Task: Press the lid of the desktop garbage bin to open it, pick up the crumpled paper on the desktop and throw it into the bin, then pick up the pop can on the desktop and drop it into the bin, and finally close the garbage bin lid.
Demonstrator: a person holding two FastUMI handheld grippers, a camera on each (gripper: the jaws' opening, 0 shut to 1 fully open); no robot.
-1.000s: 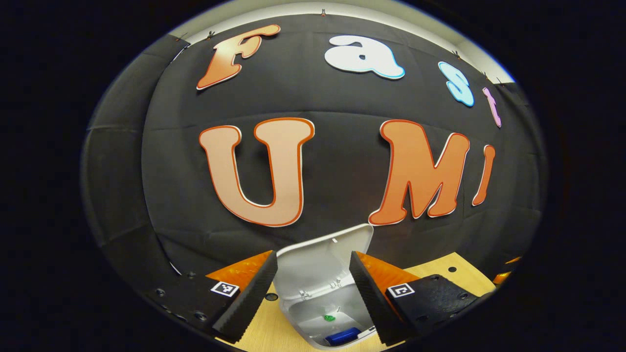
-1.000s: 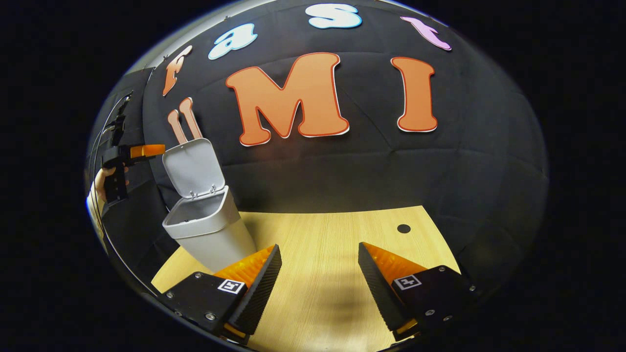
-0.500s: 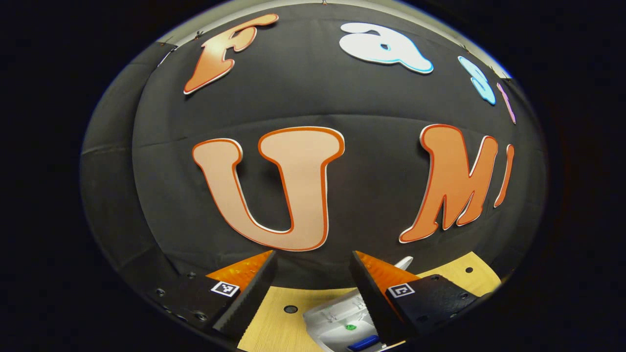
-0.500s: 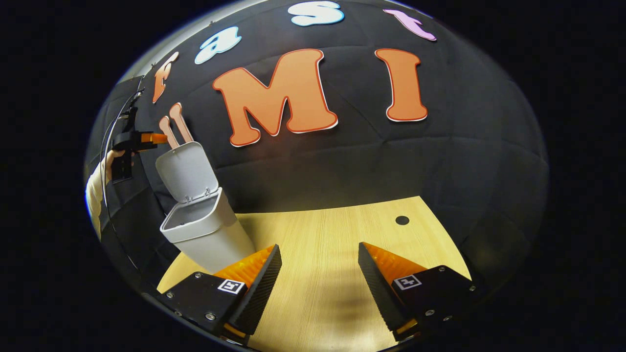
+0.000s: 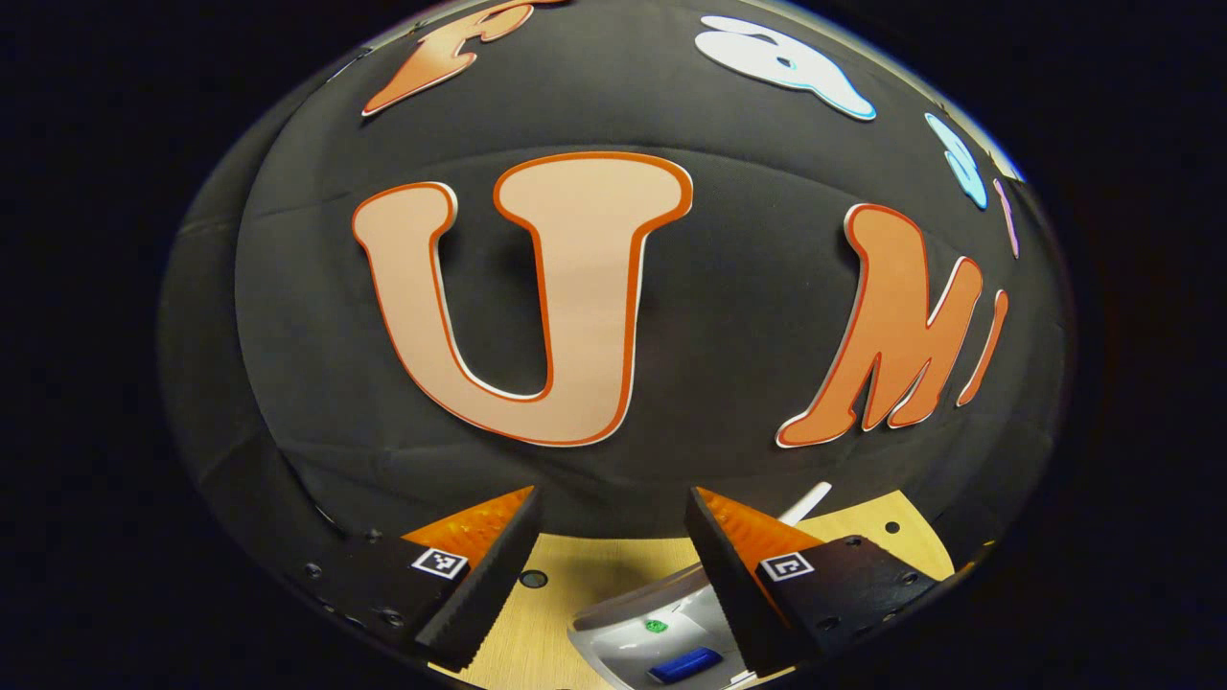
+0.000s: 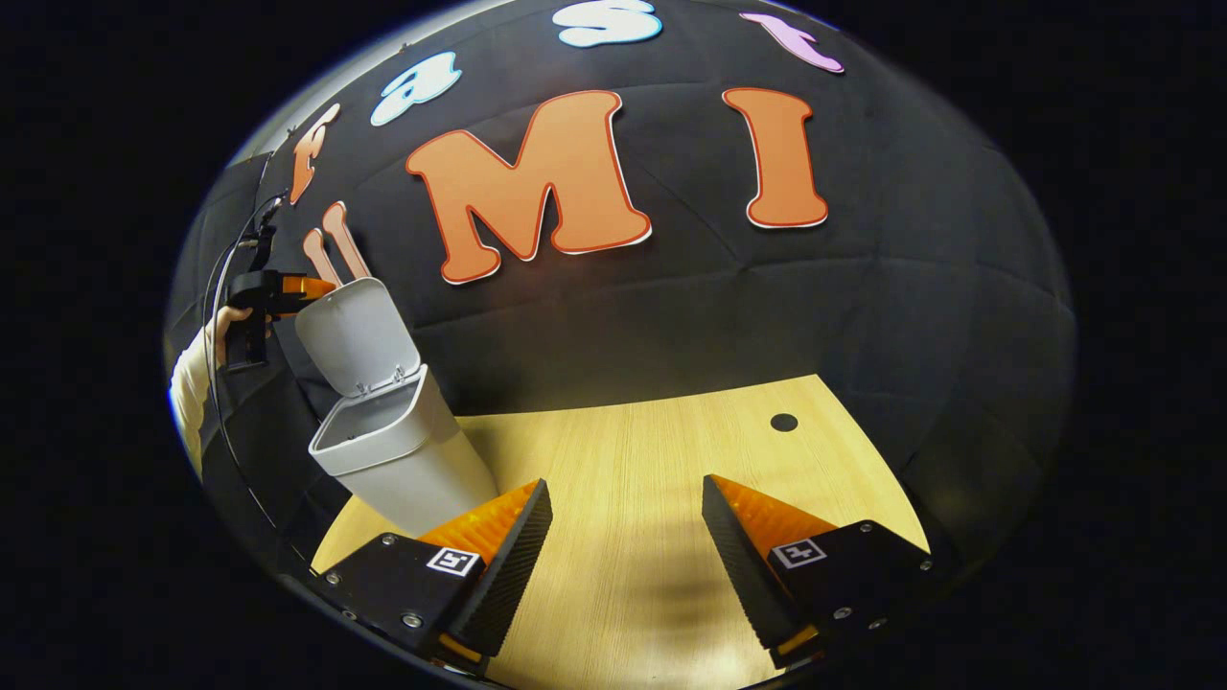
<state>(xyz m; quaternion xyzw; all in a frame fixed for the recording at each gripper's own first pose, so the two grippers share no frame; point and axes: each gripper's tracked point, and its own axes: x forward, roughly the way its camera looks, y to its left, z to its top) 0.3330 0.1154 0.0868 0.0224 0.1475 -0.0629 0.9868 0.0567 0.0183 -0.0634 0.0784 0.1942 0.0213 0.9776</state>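
1. Right gripper (image 6: 623, 556), bottom centre of its view, hovers with fingers apart and empty above the table (image 6: 652, 450).
2. Left gripper (image 5: 609, 565), fingers apart, has moved behind the bin's (image 6: 403, 460) raised lid (image 6: 355, 331), upper left, likely to close it.
3. Count: one bin, one can (image 5: 685, 663) inside.

No readable text, brand or number appears on any object. Small square black-and-white coded markers (image 6: 454, 561) sit on each gripper's finger mounts, carrying patterns, not words.
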